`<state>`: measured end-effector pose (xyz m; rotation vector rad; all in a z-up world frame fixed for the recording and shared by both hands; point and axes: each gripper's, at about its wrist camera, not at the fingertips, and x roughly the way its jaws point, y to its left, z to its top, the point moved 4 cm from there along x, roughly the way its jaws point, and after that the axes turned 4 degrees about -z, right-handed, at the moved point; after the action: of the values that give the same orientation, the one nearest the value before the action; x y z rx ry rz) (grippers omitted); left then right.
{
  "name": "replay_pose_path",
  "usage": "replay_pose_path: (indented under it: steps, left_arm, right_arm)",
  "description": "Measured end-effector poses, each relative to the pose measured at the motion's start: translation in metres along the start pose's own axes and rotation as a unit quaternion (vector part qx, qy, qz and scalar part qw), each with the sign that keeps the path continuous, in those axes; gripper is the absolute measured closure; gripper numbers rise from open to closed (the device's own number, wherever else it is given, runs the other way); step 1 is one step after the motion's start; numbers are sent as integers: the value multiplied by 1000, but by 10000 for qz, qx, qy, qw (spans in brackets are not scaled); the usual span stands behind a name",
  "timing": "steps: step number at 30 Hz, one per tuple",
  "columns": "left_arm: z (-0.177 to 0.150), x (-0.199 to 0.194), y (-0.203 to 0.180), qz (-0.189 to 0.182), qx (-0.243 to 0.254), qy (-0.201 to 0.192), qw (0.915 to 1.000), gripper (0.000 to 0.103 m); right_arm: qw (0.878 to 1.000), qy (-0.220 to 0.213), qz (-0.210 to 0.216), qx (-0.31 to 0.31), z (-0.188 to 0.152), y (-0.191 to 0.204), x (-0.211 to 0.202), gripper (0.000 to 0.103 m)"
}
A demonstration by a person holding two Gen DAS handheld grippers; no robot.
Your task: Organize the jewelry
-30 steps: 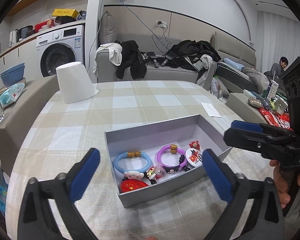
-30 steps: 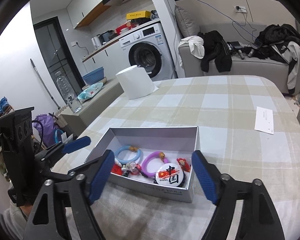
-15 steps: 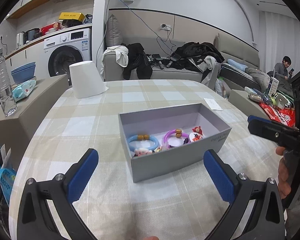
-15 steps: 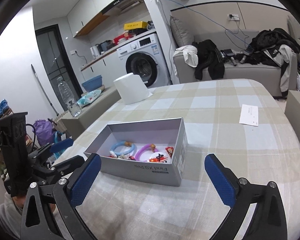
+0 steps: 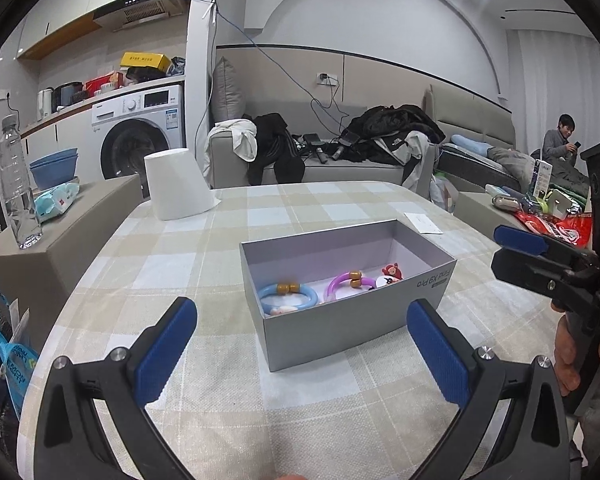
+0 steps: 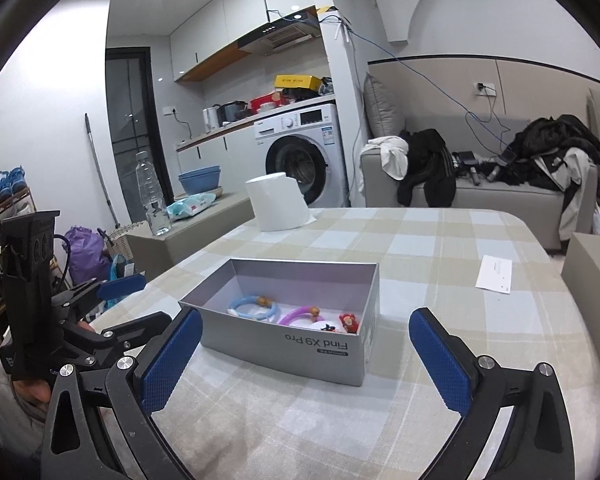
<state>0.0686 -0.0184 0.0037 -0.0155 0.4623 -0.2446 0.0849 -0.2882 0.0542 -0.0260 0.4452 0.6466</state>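
A grey cardboard box stands on the checked tablecloth. Inside lie a blue bracelet, a purple bracelet, a small red charm and a round badge, partly hidden by the box wall. My left gripper is open, drawn back in front of the box with nothing between its blue pads. My right gripper is wide open too, held short of the box's printed side and empty. Each gripper shows at the edge of the other's view.
An upturned white cup stands at the table's far left. A paper slip lies at the far right. A water bottle stands on a side cabinet. A person sits in the background at right.
Both grippers have pulled back from above the box and tilted up, so the box sits farther off and lower. The right gripper's jaws have spread wider.
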Motion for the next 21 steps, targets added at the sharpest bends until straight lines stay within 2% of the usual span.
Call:
replay_pose_path:
  steps: [10,21]
  left_arm:
    - [1,-2,2,-110,-54,-89,9999,1]
    - [0,-2,1,-31,-14,-69,10000,1]
  right_arm:
    - [9995,-70,-16,-295,-5,10,0,0]
    - [9995,-58,-27,-304,-6,9,-1,0]
